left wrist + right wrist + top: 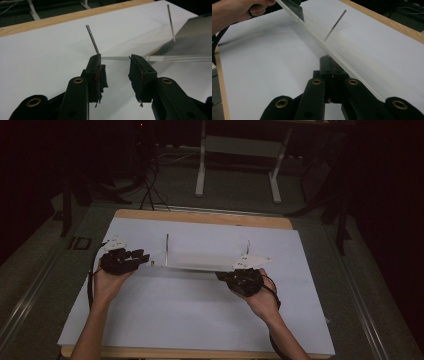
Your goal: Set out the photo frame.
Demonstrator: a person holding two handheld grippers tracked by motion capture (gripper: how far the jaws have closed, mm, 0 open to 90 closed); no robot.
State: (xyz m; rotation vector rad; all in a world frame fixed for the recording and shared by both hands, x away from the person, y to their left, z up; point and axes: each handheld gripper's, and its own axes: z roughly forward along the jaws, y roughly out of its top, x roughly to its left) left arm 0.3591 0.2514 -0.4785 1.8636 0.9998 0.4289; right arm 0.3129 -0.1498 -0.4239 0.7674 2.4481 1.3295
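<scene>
A clear flat plate [200,261] lies across the middle of the white sheet, with a thin metal rod [167,249] upright at its left end and another rod [248,247] at its right. My left gripper [146,257] is at the plate's left corner. In the left gripper view this gripper [116,60] is open, and the plate's edge [175,58] runs just past its tips, untouched by the pads. My right gripper [225,276] is shut on the plate's near right edge. In the right gripper view its jaws [329,60] meet at the plate's rim [312,27].
The white sheet [200,320] covers a wooden table whose edge [200,216] shows at the back. Behind the table, a white stand [201,170] and cables [150,190] are on the dark floor. The other hand [237,10] is at the plate's far end.
</scene>
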